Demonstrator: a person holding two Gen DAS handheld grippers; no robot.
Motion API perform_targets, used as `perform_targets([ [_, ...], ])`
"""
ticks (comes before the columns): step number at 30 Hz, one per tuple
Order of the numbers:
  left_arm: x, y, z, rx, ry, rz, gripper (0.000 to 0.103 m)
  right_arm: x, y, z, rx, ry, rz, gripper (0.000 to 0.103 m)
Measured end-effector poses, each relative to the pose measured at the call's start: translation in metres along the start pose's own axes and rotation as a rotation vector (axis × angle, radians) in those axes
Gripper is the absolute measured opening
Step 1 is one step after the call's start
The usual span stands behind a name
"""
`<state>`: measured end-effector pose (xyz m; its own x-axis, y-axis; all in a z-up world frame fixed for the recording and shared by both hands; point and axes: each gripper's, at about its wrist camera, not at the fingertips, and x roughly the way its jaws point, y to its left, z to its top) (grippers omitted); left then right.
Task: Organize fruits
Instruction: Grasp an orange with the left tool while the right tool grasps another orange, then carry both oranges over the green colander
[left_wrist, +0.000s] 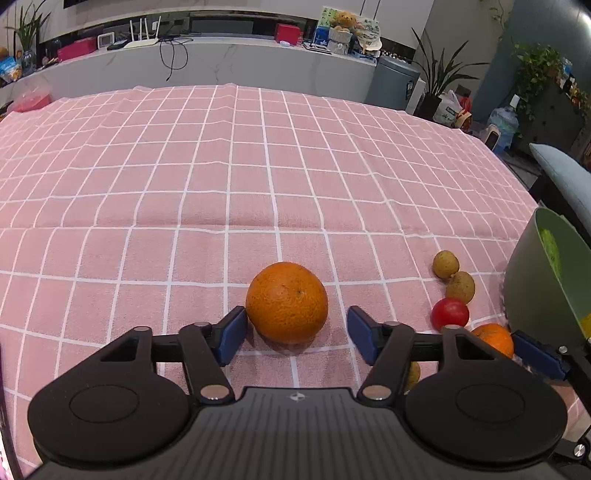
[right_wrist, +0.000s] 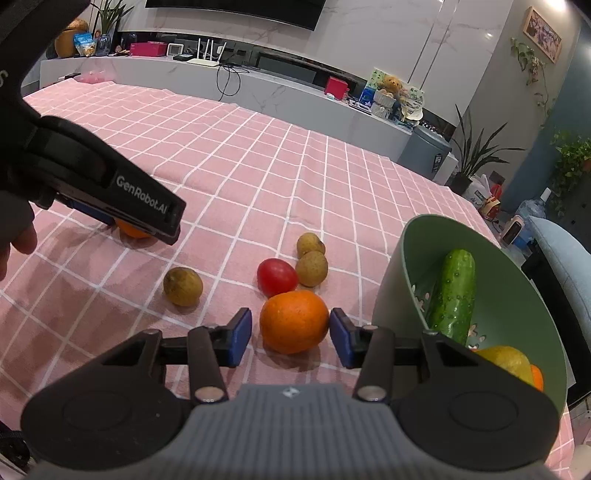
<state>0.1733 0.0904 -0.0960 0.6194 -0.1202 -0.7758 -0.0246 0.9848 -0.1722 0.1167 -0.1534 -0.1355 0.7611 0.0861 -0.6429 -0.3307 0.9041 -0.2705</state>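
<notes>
A large orange (left_wrist: 286, 302) lies on the pink checked cloth between the jaws of my left gripper (left_wrist: 297, 332). Its left pad touches the fruit and the right pad stands clear, so this gripper is open. A smaller orange (right_wrist: 294, 321) sits between the pads of my right gripper (right_wrist: 291, 336). The right pad rests against it, a thin gap shows at the left pad, and the gripper is open. In the right wrist view the left gripper's body (right_wrist: 110, 192) covers most of the large orange (right_wrist: 133, 232).
A green bowl (right_wrist: 391, 280) at the right holds a cucumber (right_wrist: 454, 295), a yellow fruit (right_wrist: 506, 360) and an orange piece. A red tomato (right_wrist: 277, 277) and three small brown fruits (right_wrist: 312, 268) lie just beyond the small orange. A hand (right_wrist: 14, 236) shows at the left.
</notes>
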Motion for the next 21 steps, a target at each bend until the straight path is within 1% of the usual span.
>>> perform_targets([
  [1,0.000,-0.001,0.000,0.007,-0.001,0.004,0.066,0.000,0.001,0.001,0.000,0.000,-0.002,0.041],
  [2,0.000,-0.002,0.000,0.013,0.000,0.006,0.060,0.000,0.001,0.001,0.002,0.000,-0.005,0.039],
  [3,-0.001,-0.002,-0.001,0.019,-0.003,0.016,0.055,0.000,0.000,0.000,0.006,-0.002,-0.006,0.039],
  [4,-0.002,-0.002,-0.001,0.023,-0.006,0.024,0.052,0.000,-0.001,0.001,0.012,-0.002,-0.003,0.038],
  [10,-0.007,-0.001,0.000,-0.009,-0.010,-0.001,0.051,-0.007,-0.002,0.000,0.021,-0.021,0.019,0.037],
  [13,-0.019,-0.004,0.000,-0.018,-0.039,-0.040,0.051,-0.014,-0.006,0.001,0.037,-0.046,0.033,0.037],
  [16,-0.033,-0.010,-0.002,-0.024,-0.074,-0.097,0.051,-0.024,-0.013,0.003,0.068,-0.070,0.050,0.037],
  [18,-0.042,-0.018,-0.004,-0.012,-0.089,-0.125,0.051,-0.031,-0.019,0.004,0.093,-0.086,0.063,0.037],
  [21,-0.053,-0.033,-0.005,0.035,-0.106,-0.153,0.051,-0.043,-0.030,0.005,0.124,-0.105,0.073,0.037],
])
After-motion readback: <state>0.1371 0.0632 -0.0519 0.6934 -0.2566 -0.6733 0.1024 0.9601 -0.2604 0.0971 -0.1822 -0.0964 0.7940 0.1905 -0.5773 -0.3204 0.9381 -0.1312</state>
